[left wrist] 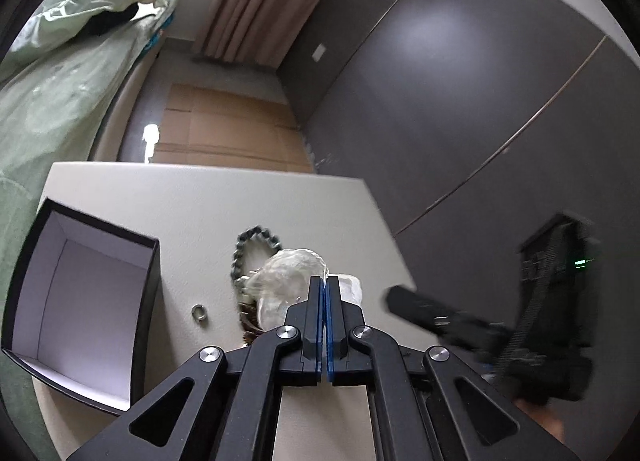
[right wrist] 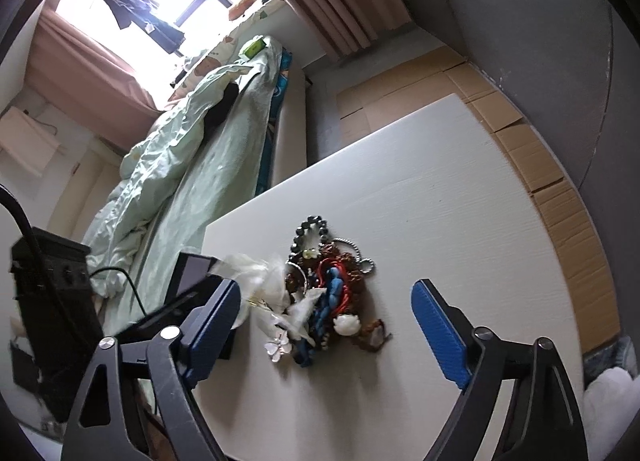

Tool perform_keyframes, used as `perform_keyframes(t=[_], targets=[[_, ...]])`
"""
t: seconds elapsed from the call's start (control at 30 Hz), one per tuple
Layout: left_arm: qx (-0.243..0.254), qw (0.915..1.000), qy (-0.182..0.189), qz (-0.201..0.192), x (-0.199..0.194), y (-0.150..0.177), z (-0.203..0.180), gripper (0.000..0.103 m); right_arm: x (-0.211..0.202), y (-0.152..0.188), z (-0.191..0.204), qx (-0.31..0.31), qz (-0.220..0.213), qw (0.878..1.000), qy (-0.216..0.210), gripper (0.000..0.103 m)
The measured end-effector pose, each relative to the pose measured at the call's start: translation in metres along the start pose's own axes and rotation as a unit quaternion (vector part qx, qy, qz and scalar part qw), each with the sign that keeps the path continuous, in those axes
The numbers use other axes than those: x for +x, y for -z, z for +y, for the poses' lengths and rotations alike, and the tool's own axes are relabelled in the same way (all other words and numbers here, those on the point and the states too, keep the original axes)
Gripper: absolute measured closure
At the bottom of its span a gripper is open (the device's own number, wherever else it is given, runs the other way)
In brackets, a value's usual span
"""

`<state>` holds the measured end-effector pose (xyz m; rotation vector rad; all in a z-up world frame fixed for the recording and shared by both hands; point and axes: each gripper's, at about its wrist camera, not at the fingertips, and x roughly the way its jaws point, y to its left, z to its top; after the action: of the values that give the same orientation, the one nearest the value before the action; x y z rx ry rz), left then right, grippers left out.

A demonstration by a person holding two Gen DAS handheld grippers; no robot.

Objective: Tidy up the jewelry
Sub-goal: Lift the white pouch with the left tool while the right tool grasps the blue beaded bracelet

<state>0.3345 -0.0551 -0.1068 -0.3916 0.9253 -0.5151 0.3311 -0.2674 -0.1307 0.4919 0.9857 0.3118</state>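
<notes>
Left gripper (left wrist: 323, 281) closed on white flower (left wrist: 288, 273), right gripper (right wrist: 326, 311) open, one box (left wrist: 80, 301).

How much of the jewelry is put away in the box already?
None yet. The open box looks empty inside. The left gripper is shut, pinching the white gauzy flower piece at the edge of the jewelry pile. The right gripper is open above the pile, holding nothing. Still left: the dark bead bracelet, a small ring and the tangled rest.
</notes>
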Motion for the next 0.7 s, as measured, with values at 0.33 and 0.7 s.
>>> perform_keyframes(t=[0.33, 0.7], targets=[[-0.015, 0.9990, 0.026, -0.032, -0.035, -0.008, 0.014, 0.103, 0.024, 0.004, 0.006, 0.021, 0.023, 0.999, -0.028, 0.042], [-0.036, 0.9970, -0.002, -0.068, -0.065, -0.019, 0.043, 0.103, 0.046, 0.012, 0.030, -0.009, 0.043, 0.999, 0.016, 0.050]])
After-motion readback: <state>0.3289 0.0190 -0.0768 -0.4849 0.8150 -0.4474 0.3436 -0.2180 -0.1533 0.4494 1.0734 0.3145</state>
